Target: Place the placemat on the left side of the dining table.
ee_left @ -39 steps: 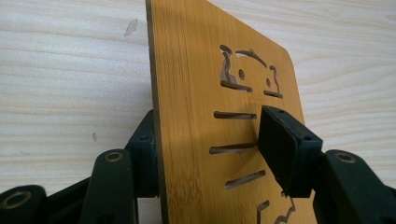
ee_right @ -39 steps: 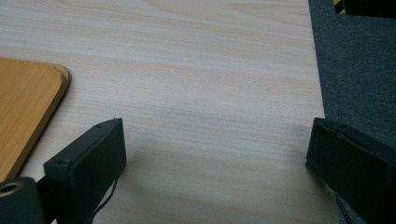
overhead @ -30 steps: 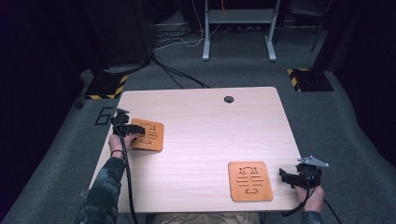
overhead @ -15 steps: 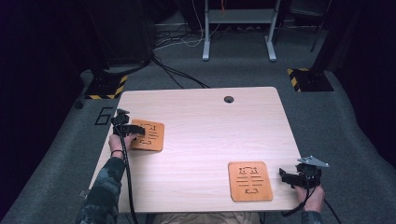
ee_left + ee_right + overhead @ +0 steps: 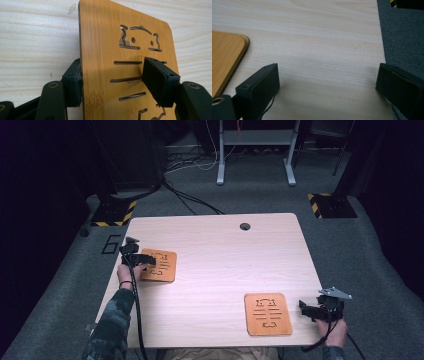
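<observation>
Left gripper (image 5: 148, 261) jaws just opened wider; left board (image 5: 125, 70) now between them, apparently released, flat near left edge of table (image 5: 220, 265). Placement judged done. Right gripper (image 5: 327, 85) held wide apart, nothing gripped, just beside right board (image 5: 267, 314). Boards unmoved.

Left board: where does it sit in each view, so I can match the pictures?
High view: the left board lies near the table's left edge, at the left tool.
Left gripper view: it runs up the middle, between the jaws.
Right gripper view: the corner at the left edge is the other board.
Shared landmark: the pale table.
</observation>
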A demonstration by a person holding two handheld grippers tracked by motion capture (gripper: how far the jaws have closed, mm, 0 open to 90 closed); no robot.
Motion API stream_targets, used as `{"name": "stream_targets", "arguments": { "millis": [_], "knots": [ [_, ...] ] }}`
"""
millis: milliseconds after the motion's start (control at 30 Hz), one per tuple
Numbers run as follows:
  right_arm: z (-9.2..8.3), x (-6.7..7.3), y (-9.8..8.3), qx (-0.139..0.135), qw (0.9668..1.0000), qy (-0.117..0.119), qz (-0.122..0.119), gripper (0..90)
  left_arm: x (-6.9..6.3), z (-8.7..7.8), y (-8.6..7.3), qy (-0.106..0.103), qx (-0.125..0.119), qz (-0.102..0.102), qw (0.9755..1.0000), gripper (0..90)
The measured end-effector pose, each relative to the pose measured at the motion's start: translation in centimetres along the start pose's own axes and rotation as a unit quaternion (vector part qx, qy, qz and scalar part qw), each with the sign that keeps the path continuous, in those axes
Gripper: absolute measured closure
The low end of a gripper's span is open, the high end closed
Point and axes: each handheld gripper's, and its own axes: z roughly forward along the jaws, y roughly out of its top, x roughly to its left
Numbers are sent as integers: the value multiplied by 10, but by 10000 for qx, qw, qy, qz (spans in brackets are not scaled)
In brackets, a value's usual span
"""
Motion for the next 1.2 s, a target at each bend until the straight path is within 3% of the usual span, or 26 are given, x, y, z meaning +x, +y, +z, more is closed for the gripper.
{"name": "stream_targets", "arguments": {
  "millis": [267,400,767,1100,1200],
  "knots": [
    [0,0,0,-5,10000,7,6,40,4,4,-2,-55,41,-113,9999,357],
    [0,0,0,-4,10000,5,6,40,5,6,-2,42,86,-48,9999,341],
    [0,0,0,-6,10000,4,7,41,7,10,-4,19,152,-134,9998,328],
    [0,0,0,-7,10000,8,6,41,6,11,-3,76,103,-29,9999,319],
    [0,0,0,-9,10000,9,10,42,4,12,-2,202,120,52,9997,310]
  ]
}}
